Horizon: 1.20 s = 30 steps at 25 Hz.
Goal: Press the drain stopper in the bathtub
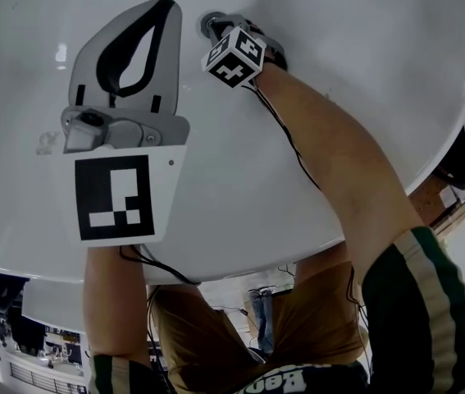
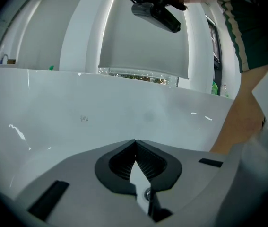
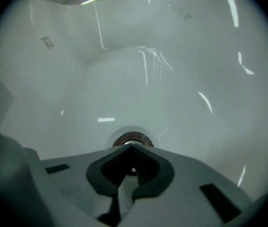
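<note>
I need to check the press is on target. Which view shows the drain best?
The right gripper view: the drain sits centred just beyond the right gripper's shut tongs, its ring plain against the tub. The head view shows only its edge, behind that gripper. The left gripper view misses it.

left hand-held gripper (image 1: 160, 11) is sitting close under the head cam, jaws meeting tip to tip, nothing between them. right hand-held gripper (image 1: 213, 25) is pointing away at full reach, right arm (image 1: 339, 154) stretching out straight, jaws also closed, empty. left forearm (image 1: 113, 302) is rising near the torso.
</note>
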Each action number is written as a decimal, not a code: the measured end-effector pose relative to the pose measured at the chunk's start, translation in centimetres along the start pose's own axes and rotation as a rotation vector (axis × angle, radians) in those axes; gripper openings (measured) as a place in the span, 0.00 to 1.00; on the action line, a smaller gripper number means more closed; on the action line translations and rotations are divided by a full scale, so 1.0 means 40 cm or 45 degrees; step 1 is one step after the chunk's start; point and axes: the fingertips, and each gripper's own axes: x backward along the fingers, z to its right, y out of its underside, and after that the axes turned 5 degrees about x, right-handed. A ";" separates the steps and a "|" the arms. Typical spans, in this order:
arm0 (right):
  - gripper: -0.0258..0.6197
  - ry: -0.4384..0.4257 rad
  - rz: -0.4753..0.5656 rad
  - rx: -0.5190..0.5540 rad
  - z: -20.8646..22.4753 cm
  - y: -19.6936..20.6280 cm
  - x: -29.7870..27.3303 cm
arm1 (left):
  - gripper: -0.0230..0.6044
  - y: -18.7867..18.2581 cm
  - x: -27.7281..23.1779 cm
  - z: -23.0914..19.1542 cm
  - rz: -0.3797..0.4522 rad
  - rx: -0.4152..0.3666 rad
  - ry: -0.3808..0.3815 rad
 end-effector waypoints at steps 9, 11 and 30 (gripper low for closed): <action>0.05 0.004 0.024 0.001 -0.003 -0.011 0.028 | 0.05 0.007 0.003 -0.015 0.001 -0.026 -0.026; 0.05 0.006 0.033 -0.036 -0.003 -0.012 0.031 | 0.05 0.005 0.003 -0.013 0.005 -0.024 -0.023; 0.05 0.020 0.053 0.060 0.011 -0.037 0.110 | 0.05 0.047 0.009 0.026 -0.061 -0.011 0.039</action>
